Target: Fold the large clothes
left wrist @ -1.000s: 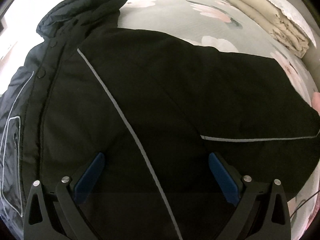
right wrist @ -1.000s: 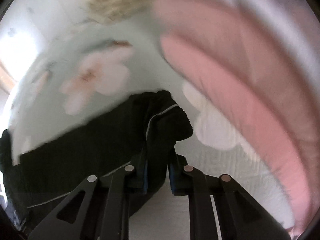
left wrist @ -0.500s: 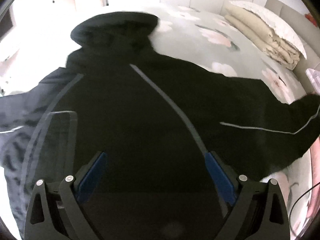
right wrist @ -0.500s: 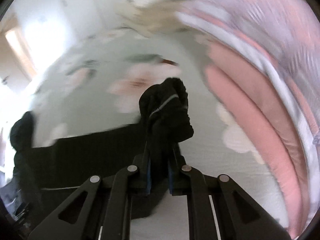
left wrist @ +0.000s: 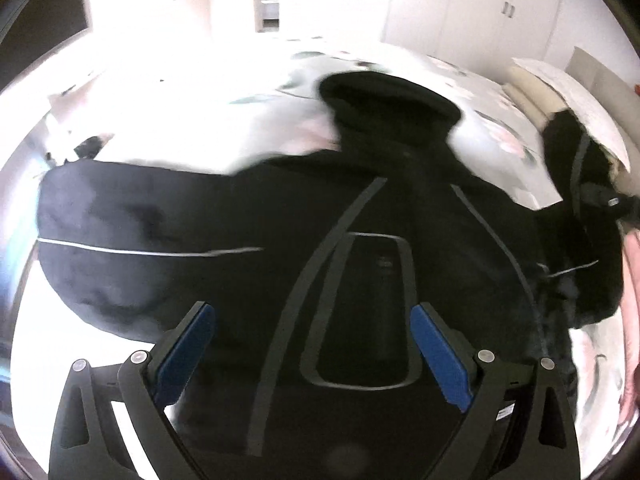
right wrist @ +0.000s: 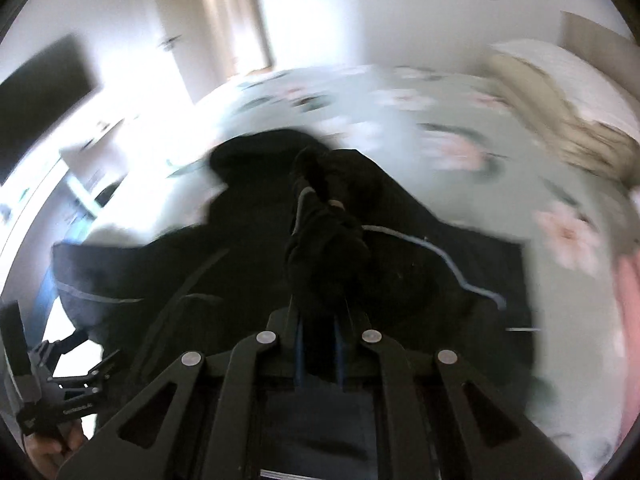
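One black jacket (left wrist: 360,264) is spread on the floral bed (right wrist: 400,128), its hood (left wrist: 384,100) toward the far side. One sleeve cuff (right wrist: 320,248) is clamped in the right gripper (right wrist: 318,356) above the jacket; it could slip out if swung fast, spoiling the fold. The left gripper (left wrist: 312,344) is spread wide over the jacket's chest, grasping nothing. Two grippers are counted, and one beige bedding pile (right wrist: 580,140) beyond the jacket.

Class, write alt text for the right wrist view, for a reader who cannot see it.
The right gripper is shut on a bunched sleeve end of a black jacket, lifted above a floral bedspread. The left gripper shows at the lower left; the picture is motion-blurred.
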The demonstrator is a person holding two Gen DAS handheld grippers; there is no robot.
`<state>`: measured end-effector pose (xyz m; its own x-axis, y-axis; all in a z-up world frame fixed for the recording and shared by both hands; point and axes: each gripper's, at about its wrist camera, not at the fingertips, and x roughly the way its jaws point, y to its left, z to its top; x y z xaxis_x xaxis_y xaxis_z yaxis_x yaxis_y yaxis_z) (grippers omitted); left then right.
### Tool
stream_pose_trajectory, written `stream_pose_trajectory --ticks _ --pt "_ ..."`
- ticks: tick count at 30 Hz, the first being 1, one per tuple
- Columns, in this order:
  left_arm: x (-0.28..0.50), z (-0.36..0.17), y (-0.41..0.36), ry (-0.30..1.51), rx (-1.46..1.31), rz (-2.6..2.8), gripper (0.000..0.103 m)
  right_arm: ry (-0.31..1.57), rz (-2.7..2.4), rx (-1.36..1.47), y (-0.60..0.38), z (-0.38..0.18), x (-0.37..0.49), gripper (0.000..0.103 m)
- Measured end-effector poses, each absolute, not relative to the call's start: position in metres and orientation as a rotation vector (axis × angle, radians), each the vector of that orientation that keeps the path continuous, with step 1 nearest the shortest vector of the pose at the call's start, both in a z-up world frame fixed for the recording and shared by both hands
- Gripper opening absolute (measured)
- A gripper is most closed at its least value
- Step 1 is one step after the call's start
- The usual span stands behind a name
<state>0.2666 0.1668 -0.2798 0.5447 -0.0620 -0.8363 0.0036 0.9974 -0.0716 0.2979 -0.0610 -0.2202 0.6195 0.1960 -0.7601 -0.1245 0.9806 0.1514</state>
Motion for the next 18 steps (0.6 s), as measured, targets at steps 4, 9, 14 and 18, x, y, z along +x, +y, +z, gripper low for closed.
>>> stream_pose_trajectory --ticks 4,9,14,18 --pt "0.265 -0.286 0.22 1.001 -0.073 0.014 0.098 0.933 0.305 0.014 0.046 -0.259 0.309 0.012" --pt "0.262 -0.308 0.262 1.042 -0.093 0.048 0.098 1.102 0.364 -0.082 0.119 -0.353 0.326 0.013" --pt "0.268 -0.32 0.277 1.062 -0.112 0.035 0.098 1.191 0.375 -0.137 0.131 -0.39 0.323 0.029" --pt "0.278 -0.318 0.268 1.062 -0.141 -0.043 0.098 1.21 0.492 -0.023 0.097 -0.35 0.313 0.032"
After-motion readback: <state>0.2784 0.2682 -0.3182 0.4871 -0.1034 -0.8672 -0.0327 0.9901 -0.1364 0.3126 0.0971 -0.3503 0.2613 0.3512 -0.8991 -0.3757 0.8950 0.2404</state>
